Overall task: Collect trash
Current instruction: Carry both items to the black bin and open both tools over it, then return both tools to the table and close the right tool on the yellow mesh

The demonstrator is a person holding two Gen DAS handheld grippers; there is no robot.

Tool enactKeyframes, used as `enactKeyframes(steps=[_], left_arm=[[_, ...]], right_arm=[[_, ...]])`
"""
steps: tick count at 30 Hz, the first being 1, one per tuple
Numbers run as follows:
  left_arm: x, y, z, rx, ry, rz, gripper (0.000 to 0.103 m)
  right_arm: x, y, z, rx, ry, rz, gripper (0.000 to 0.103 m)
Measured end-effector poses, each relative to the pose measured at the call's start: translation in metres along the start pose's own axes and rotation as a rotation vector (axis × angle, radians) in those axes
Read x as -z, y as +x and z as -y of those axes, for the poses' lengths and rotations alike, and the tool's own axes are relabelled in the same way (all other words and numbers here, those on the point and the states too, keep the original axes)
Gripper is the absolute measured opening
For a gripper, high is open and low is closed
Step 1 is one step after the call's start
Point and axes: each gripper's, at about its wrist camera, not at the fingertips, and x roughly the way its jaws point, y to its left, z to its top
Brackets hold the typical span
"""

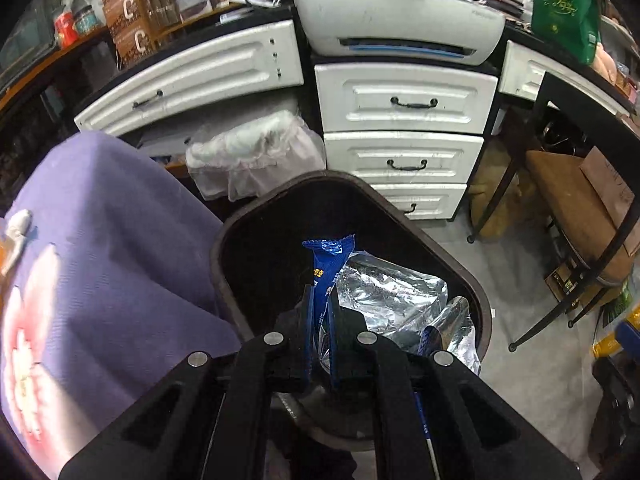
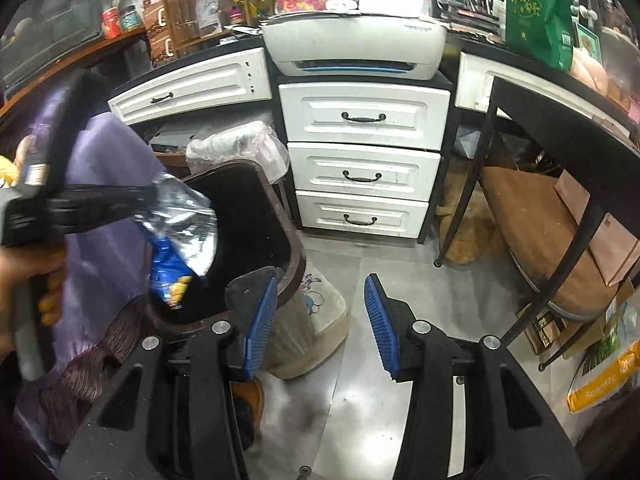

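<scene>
A crumpled snack wrapper [image 1: 326, 258], blue outside and silver inside, is pinched in my left gripper [image 1: 322, 296], which is shut on it. It hangs over the mouth of a dark brown trash bin [image 1: 440, 248] that looks black inside. The right wrist view shows the same wrapper [image 2: 180, 224] dangling from the left gripper [image 2: 148, 196] above the bin [image 2: 294, 252], with a hand on the grip at the left edge. My right gripper [image 2: 320, 292] is open, nothing between its blue pads [image 2: 262, 320]. It hovers over the grey floor just right of the bin.
A purple flowered cloth [image 1: 100, 240] drapes left of the bin. Behind stand a second bin lined with clear plastic [image 1: 256, 152], white drawers [image 1: 404, 100] and a printer [image 1: 400, 24]. A padded stool [image 2: 552, 240] under a black-legged table [image 2: 464, 196] is to the right.
</scene>
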Motion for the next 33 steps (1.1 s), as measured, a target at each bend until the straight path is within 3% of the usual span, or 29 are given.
enactKeyframes(steps=[5,9,12,15,20,33], left_arm=[[0.003,0.004,0.0,-0.001,-0.022,-0.016,0.021],[0.004,-0.014,-0.002,0.03,-0.035,0.037,0.043],[0.003,-0.036,-0.003,0.056,-0.04,0.091,0.048],[0.001,-0.053,-0.001,0.074,-0.035,0.131,0.06],[0.004,-0.074,-0.002,0.121,-0.036,0.168,0.062],[0.044,-0.149,-0.044,0.184,-0.042,0.248,0.081]], right_arm=[[0.0,-0.002,-0.009,-0.029,-0.001,0.001,0.047],[0.001,-0.001,-0.017,-0.039,-0.022,-0.002,0.047],[0.001,-0.002,-0.02,-0.039,-0.028,-0.002,0.047],[0.001,-0.001,-0.022,-0.037,-0.032,-0.004,0.048],[-0.001,-0.005,-0.025,-0.034,-0.04,-0.001,0.052],[-0.005,-0.022,-0.071,-0.093,-0.155,0.017,0.057]])
